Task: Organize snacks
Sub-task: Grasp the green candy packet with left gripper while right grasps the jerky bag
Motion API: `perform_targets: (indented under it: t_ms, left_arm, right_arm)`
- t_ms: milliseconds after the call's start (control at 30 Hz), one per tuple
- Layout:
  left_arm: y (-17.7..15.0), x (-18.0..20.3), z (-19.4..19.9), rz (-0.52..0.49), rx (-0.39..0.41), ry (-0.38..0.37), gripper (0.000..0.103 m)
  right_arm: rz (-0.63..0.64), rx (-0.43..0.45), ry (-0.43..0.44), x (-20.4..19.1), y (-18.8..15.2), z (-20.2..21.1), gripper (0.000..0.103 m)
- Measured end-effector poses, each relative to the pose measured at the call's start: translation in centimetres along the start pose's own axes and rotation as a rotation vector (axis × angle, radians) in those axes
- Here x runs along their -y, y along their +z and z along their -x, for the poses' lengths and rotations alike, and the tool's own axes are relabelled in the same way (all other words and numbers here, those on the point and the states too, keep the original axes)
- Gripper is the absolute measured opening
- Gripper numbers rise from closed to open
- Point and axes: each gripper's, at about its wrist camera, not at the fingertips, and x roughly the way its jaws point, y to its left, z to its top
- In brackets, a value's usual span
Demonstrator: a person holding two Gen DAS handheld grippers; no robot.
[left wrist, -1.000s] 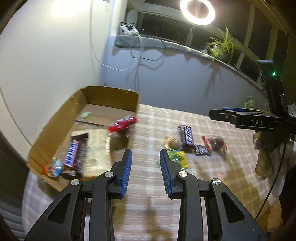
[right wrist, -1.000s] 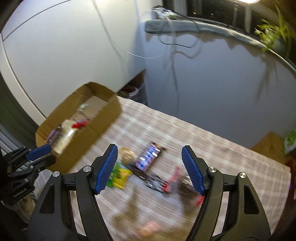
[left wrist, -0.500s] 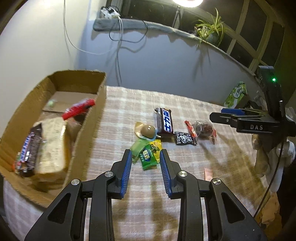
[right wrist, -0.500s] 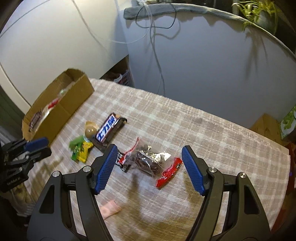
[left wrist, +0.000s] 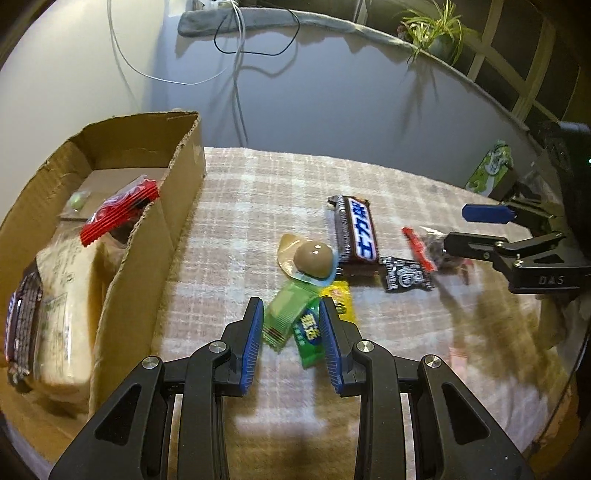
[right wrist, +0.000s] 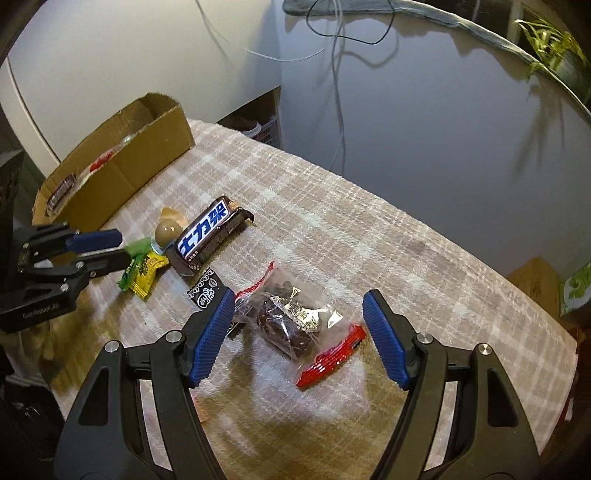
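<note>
Loose snacks lie on the checked tablecloth (left wrist: pixel 258 206). My left gripper (left wrist: pixel 291 314) is open, its jaws on either side of green and yellow candy packets (left wrist: pixel 295 321). Beyond them lie a round brown candy (left wrist: pixel 313 259), a dark chocolate bar with blue lettering (left wrist: pixel 356 230) and a small black packet (left wrist: pixel 404 278). My right gripper (right wrist: pixel 299 310) is open wide over a clear bag of dark snacks with red ends (right wrist: pixel 291 325). A cardboard box (left wrist: pixel 155 236) at the left holds a red packet (left wrist: pixel 118 210), a bread pack and a bar.
A wall with hanging cables stands behind the table. A green carton (left wrist: pixel 491 168) sits off the table's far right. A plant (left wrist: pixel 432 29) stands on the window ledge. The box also shows in the right wrist view (right wrist: pixel 122 162).
My left gripper swung right from the box and came down around the green and yellow packets. My right gripper moved in over the clear bag.
</note>
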Motion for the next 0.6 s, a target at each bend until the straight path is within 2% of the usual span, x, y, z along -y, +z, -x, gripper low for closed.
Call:
perform_targets:
  t_ms: [233,267,400,600]
  left_arm:
    - [0.1,-0.5,-1.0,-0.014,-0.017,0.006,0.03]
    - [0.0,-0.4,-1.0,-0.015,-0.017,0.003,0.03]
    - [0.1,0.0,-1.2,-0.049,-0.01,0.002,0.03]
    - [0.3,-0.7,-1.4,-0.031,-0.007,-0.03,0.032]
  right_arm:
    - [0.046,-0.02,0.01,-0.8,-0.1,-1.5,0.074]
    - [0.029,0.04,-0.022,-0.9,-0.1,-1.7,0.074]
    - [0.028,0.024,0.001,-0.9,-0.1,-2.4,0.074]
    - [0.025,0.013,0.027,-0.8,0.0,-2.7,0.06]
